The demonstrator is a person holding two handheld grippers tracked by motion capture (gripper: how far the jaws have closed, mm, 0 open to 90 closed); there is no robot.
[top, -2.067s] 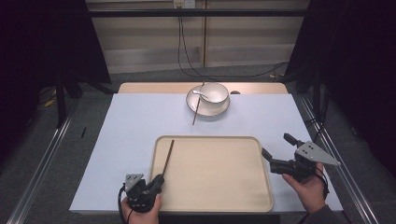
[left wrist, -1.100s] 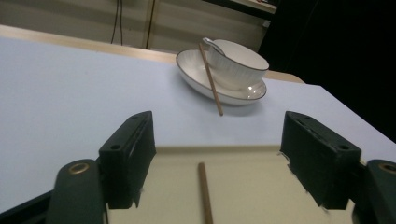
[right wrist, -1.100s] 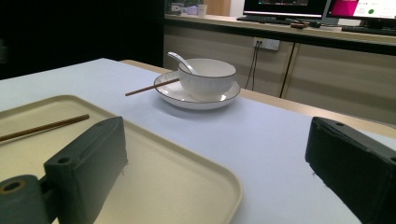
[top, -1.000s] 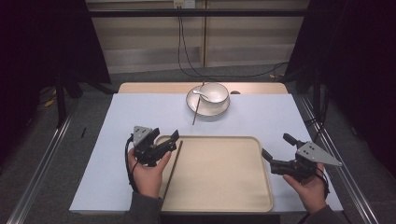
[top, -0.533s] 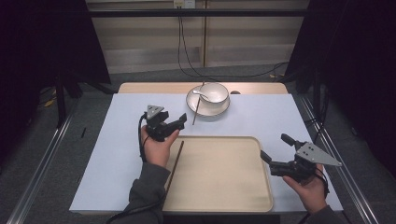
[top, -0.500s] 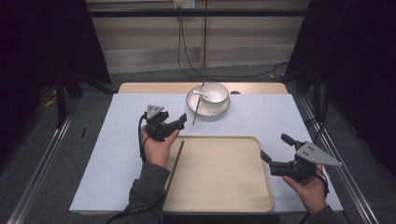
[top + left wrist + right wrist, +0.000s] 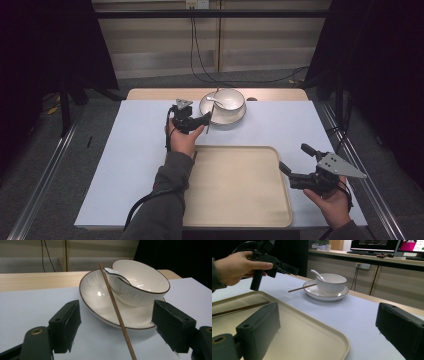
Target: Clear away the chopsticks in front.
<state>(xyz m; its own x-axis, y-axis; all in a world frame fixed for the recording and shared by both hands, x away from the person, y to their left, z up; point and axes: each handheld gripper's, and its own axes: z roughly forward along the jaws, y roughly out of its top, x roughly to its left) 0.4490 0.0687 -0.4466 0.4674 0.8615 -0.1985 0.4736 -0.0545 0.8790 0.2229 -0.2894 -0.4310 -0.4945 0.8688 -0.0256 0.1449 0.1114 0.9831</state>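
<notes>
- Left gripper (image 7: 204, 120) is up by the plate (image 7: 95, 293) with jaws wide apart and nothing in them, looks lined up to grab the chopstick (image 7: 115, 305) leaning on the rim.
- That chopstick sits right between the jaws, slanting away toward the bowl (image 7: 139, 282) and spoon (image 7: 112, 272).
- Right gripper (image 7: 293, 167) hangs open and empty just off the tray (image 7: 260, 215); its nearest edge lies just below its jaws. Probably just waiting.

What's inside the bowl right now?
A spoon rests in the bowl, its handle over the rim. No food shows on the visible inner wall; the bowl's bottom is hidden by its near wall.
</notes>
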